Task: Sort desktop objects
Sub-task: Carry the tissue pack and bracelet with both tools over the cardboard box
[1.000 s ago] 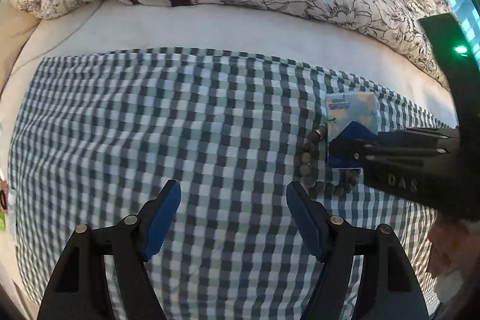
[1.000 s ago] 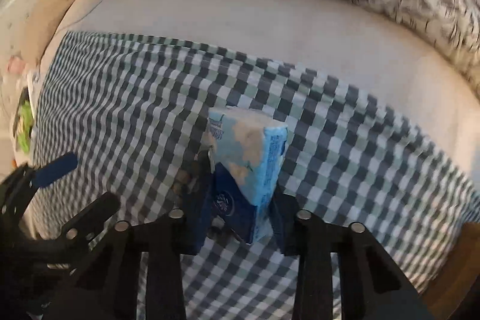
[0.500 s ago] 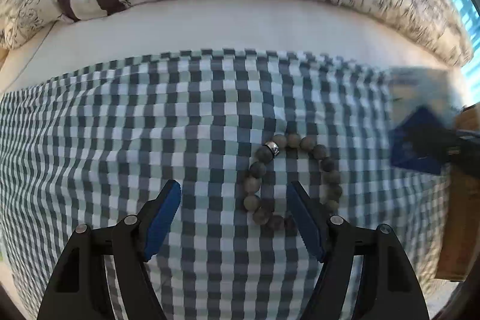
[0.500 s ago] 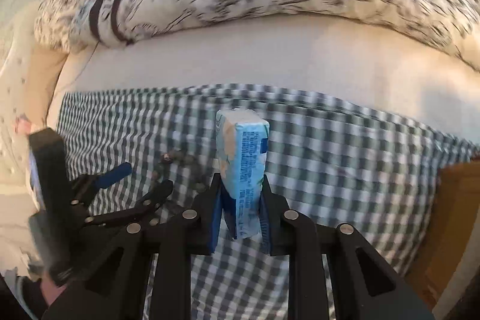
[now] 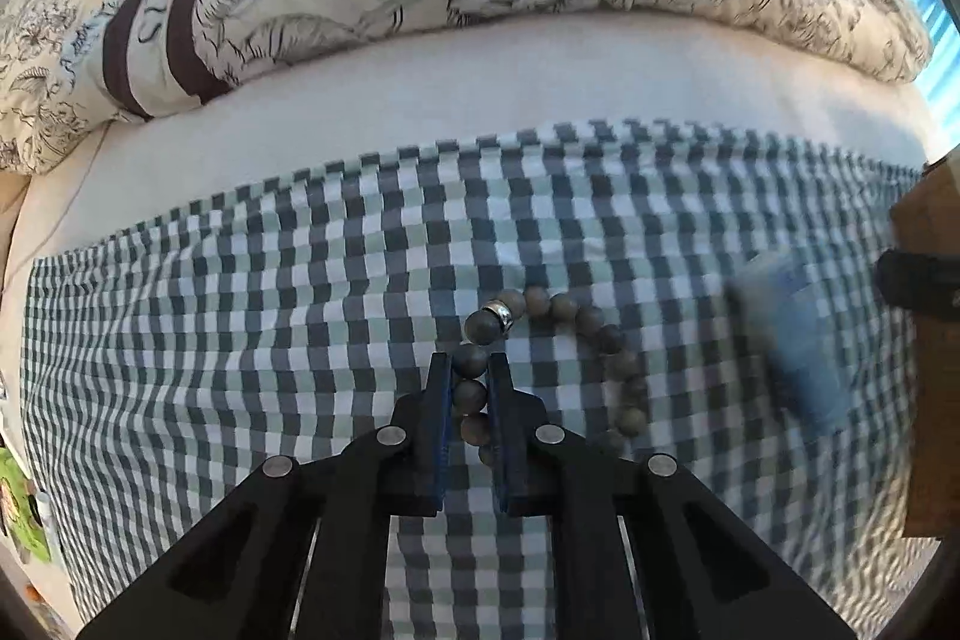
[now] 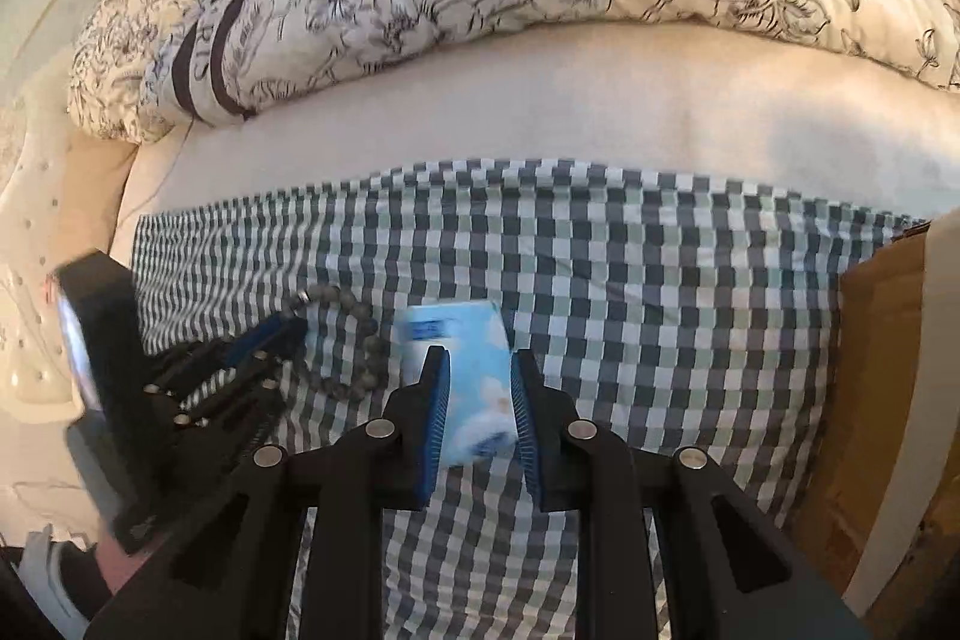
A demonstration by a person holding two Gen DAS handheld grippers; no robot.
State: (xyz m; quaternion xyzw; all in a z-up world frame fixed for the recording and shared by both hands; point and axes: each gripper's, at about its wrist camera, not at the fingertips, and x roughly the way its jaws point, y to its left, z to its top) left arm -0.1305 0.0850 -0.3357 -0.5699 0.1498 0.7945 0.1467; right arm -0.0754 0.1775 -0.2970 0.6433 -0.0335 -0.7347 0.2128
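Your left gripper has its fingers pinched on the bead bracelet, two or three beads of the near-left arc caught between the blue pads while the rest of the loop lies on the checked cloth toward the middle of the spread. That bracelet looks like round, hard beads on a cord, so treat it as limp and a bit slippery: judged from the way it lies, the free part will swing and dangle as you lift, and a bead can roll out of a light pinch. Your hold across the strand, with beads seated between the pads, is the sensible place; stay clear of the shiny metal bead just beyond your fingertips, which may be the slickest spot. Over on the other side, your right gripper has the tissue pack between its fingers, one pad on each side of the pale blue wrapper. It sits right of the bracelet, toward the cloth's right edge, and whether it rests on the cloth or hangs just above it cannot be told. That pack looks light and soft, so it should squash rather than slip; grip it across the middle of its faces, as you do now. The cardboard box stands at the right edge of the cloth, likely where both things belong.
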